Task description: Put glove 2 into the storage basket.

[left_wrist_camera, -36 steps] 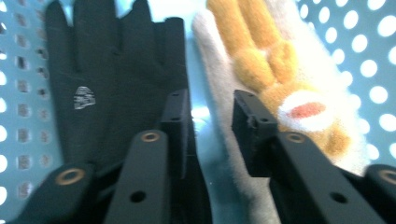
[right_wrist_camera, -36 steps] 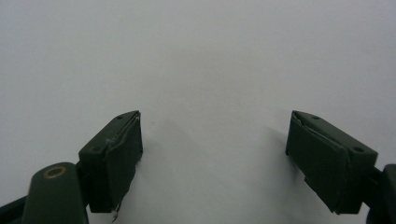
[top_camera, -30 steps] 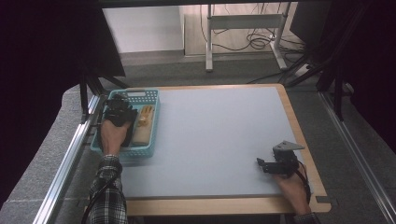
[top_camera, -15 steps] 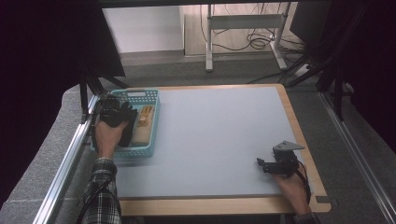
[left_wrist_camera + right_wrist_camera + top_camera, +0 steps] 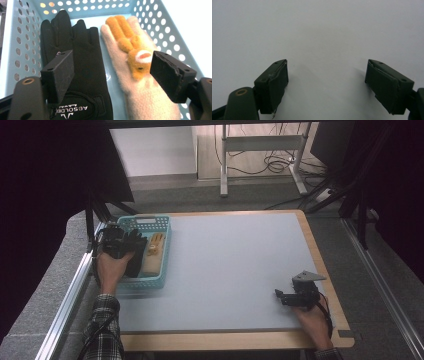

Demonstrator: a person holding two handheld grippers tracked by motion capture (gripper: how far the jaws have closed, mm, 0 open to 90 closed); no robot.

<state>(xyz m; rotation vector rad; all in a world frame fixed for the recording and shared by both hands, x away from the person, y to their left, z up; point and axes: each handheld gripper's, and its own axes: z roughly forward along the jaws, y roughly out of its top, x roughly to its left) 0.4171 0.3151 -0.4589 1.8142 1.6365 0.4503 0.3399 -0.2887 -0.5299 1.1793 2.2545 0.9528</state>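
In the high view, the left gripper [image 5: 131,251] hangs over a turquoise basket [image 5: 162,272] at the left edge of the frame, held by the person's left hand [image 5: 111,270]; a dark shape under it is probably the black glove, though that is hard to make out from up here, and a cream and orange glove [image 5: 154,251] lies beside it in the basket. The right gripper [image 5: 279,294] rests low on the grey table [image 5: 230,260] at the lower right of the frame, well apart from the basket. In the left gripper view, the jaws stand wide apart and grasp nothing, above a black glove [image 5: 80,65] at centre left (white lettering on its cuff) and the cream glove [image 5: 135,75] to its right, the two lying side by side on the basket floor, fingers toward the top of the frame. In the right gripper view, the jaws are spread open over bare table [image 5: 319,32].
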